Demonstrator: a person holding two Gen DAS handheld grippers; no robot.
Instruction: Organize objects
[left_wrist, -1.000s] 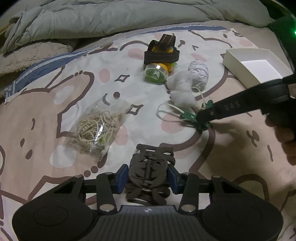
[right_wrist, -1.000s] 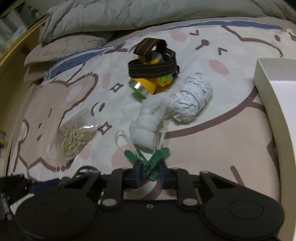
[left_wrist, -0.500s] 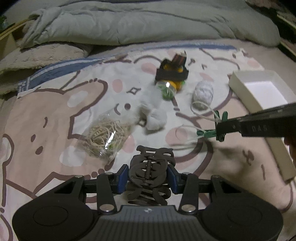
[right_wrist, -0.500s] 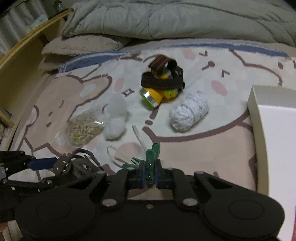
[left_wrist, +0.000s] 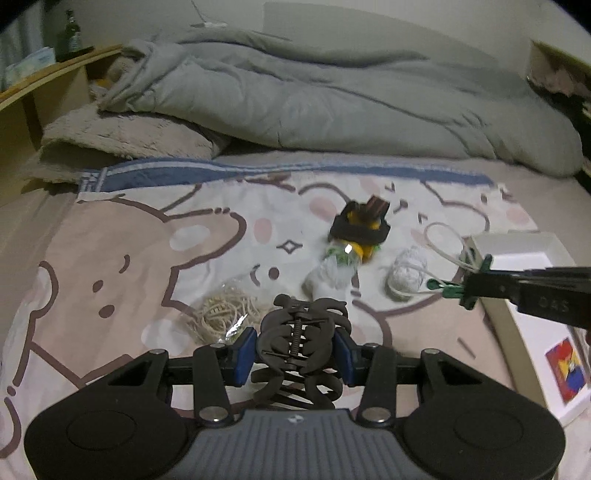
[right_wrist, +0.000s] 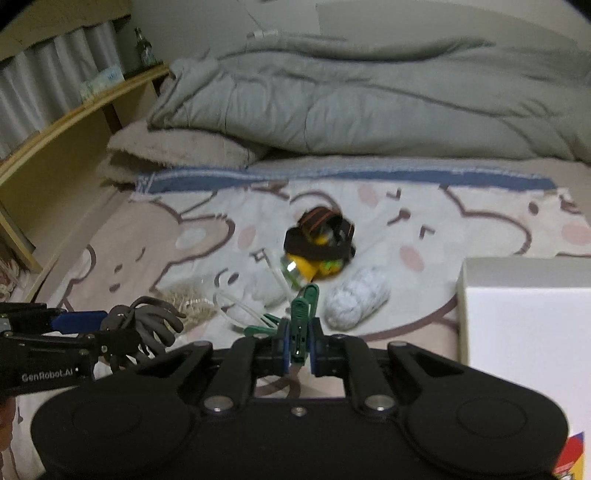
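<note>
Ribbed black claw clip (left_wrist: 301, 345) in left gripper (left_wrist: 295, 350), green plastic pegs (right_wrist: 301, 317) (white loops attached) in right gripper (right_wrist: 297, 349).

Both tools raised off bed; green clips (right_wrist: 301, 314) carried boxward.

Counts of things on the bed

One black hair claw clip (left_wrist: 301, 341), one headlamp (left_wrist: 360, 229), one bag of rubber bands (left_wrist: 221, 314), one white yarn ball (left_wrist: 406, 275), one cotton wad (left_wrist: 327, 280), one white box (left_wrist: 517, 251), at least two green clothespins (right_wrist: 301, 314) with white cord.
</note>
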